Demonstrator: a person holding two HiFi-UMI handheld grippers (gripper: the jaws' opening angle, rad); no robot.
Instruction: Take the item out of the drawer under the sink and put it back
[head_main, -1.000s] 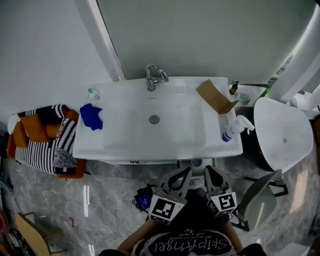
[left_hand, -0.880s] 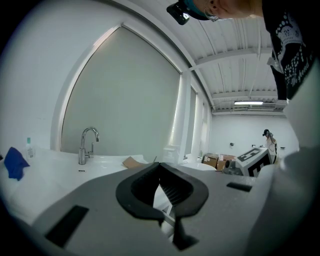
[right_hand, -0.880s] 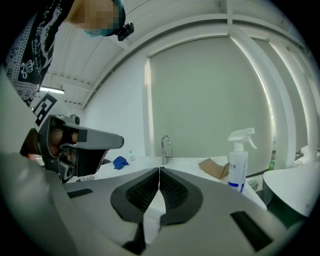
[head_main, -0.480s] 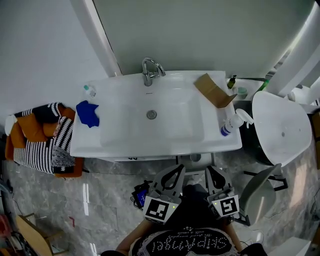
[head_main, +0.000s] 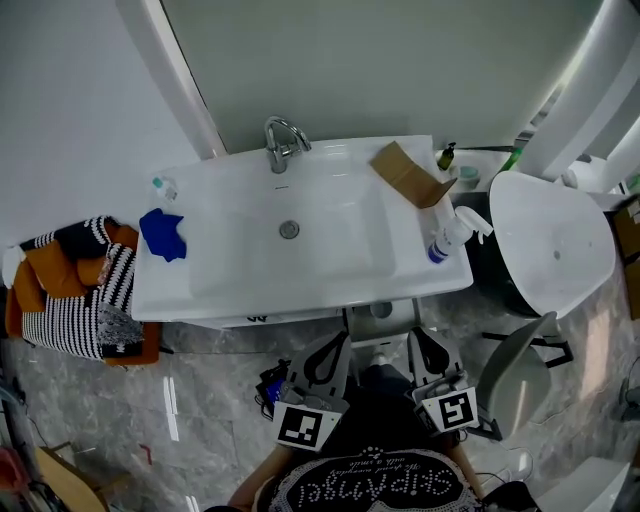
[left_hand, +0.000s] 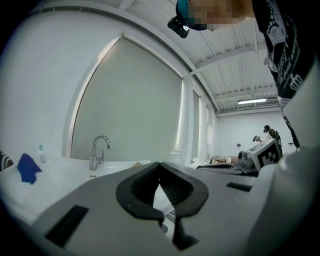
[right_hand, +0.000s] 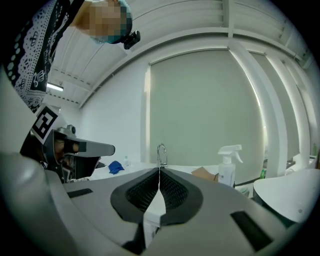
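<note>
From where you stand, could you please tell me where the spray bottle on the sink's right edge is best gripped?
The spray bottle stands upright near the front right corner of the sink, the cardboard box behind it. I would take its straight body below the trigger head, coming level from the front with the right tongs, which are shut and need opening first.

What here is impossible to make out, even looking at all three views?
Drawer and its contents: head view, covered by the sink; gripper views, blocked by each gripper's own body.
Spray bottle label: too small, head and right gripper views.
Dark thing on the floor: head view, partly behind the left gripper.
</note>
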